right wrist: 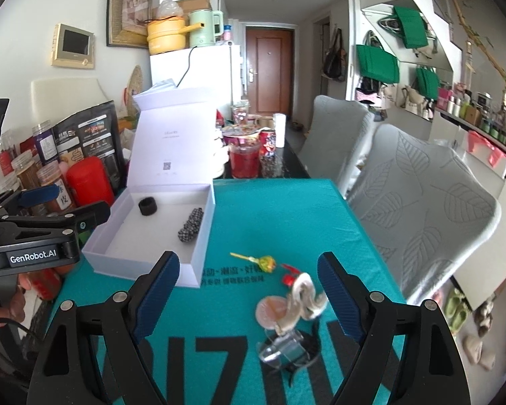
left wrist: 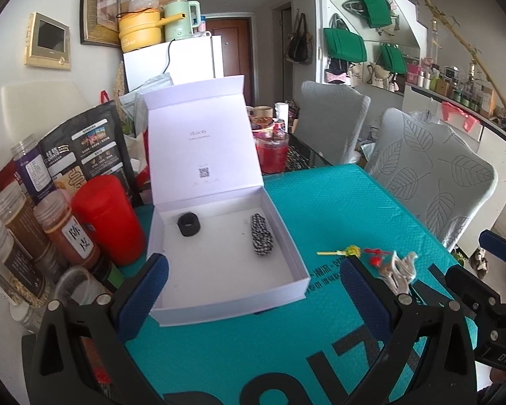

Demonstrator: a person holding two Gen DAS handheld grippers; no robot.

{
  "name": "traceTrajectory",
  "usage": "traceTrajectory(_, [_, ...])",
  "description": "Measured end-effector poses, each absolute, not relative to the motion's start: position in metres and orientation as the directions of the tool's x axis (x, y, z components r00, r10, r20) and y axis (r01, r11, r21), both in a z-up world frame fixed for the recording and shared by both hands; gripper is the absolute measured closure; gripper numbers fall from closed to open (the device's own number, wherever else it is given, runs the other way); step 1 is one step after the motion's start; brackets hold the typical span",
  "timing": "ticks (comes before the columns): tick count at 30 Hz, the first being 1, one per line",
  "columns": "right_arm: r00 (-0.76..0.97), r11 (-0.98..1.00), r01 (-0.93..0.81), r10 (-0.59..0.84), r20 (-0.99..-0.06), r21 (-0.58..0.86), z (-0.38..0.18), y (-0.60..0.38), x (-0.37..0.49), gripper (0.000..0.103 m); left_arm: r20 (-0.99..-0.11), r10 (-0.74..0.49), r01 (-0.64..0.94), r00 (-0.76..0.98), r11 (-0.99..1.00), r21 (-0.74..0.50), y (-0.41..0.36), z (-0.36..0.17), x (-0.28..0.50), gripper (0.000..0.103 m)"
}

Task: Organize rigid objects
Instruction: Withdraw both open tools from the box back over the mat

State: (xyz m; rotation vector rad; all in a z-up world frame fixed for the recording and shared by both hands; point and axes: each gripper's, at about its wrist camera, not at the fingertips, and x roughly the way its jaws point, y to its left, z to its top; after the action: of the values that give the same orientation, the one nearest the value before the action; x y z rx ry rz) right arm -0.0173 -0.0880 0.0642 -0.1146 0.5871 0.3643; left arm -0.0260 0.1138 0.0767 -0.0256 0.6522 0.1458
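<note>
1. the white box [right wrist: 199,271] stands open on the teal surface [right wrist: 286,209], a black ring [right wrist: 147,207] and a checkered roll [right wrist: 191,224] already inside.
2. the swan ornament [right wrist: 302,298] lies just ahead, between the right gripper [right wrist: 249,298] fingers, which are spread with nothing pinched; approach low and close on its body.
3. the lollipop [right wrist: 264,262] lies near the box.
4. the left gripper [left wrist: 253,295] fingers are spread too and hold nothing.
</note>
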Motion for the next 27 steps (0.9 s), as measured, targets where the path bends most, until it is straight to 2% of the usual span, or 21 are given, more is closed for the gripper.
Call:
traceTrajectory(12, [0.79,0.966,-0.257,0.22,-0.573,0.017,0.051,-0.146,-0.051,0.018,-0.627,0.001,0.014,0.779,1.0,0.019,0.056,0.068,-0.03,0.0])
traceTrajectory(27, [0.782,0.993,-0.116,0.112,-0.613,0.033,0.03,-0.201,-0.053,0.017,-0.666,-0.132,0.178,0.734,0.984,0.002,-0.006,0.048,-0.004,0.0])
